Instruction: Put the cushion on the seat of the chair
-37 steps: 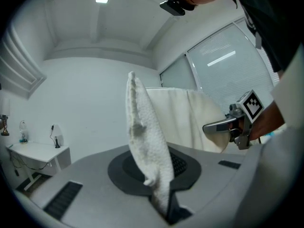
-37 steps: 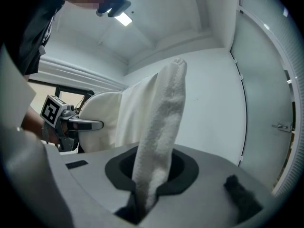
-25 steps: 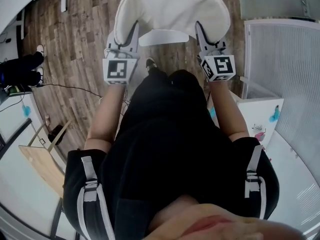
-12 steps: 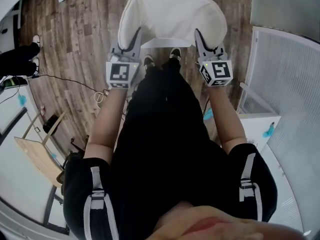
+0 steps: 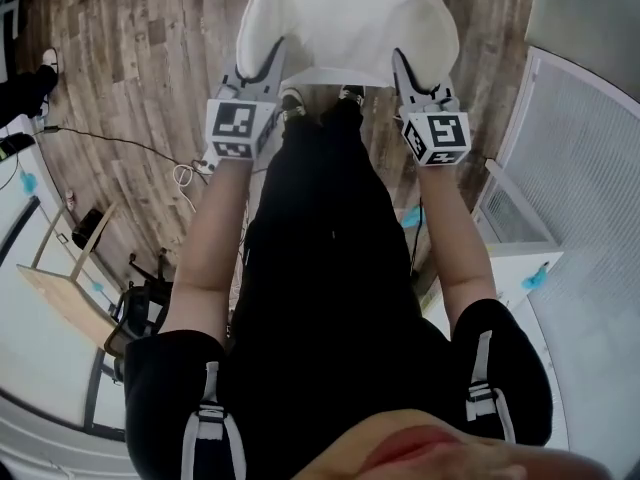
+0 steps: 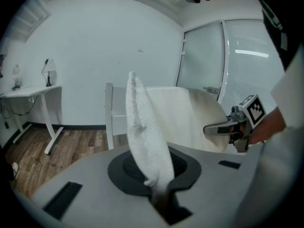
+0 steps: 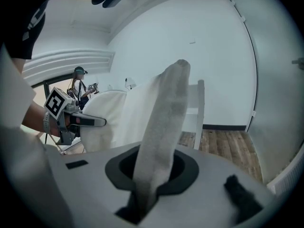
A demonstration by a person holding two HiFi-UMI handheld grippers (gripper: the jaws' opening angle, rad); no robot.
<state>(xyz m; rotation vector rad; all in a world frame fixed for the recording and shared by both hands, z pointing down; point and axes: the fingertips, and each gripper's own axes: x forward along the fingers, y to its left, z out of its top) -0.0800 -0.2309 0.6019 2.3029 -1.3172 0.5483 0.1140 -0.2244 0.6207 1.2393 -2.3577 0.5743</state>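
White fleecy fabric is sitting pinched between the nearly closed fingers (image 5: 262, 71) of your left gripper (image 5: 272, 53). It is a fold of the cushion (image 5: 345, 18), rising straight out of the slot in the left gripper view. Your right gripper (image 5: 400, 60) is doing the same on the opposite side, its fingers narrowed onto a matching fold that is standing up in shadow. You are gripping the cushion at the two ends of its near edge, so it is hanging spread between your hands rather than bunching, and that is likely helping you hold it square to the seat. It is stretching away from you just past your shoes (image 5: 292, 100), above the wooden floor (image 5: 150, 58), with both grippers angling downward. Beyond it, the gripper views are showing the white frame of the chair (image 6: 110, 115) standing just behind the cushion, so you are probably lining it up over the seat. Whether the far edge is already resting there is hidden by the cushion itself.
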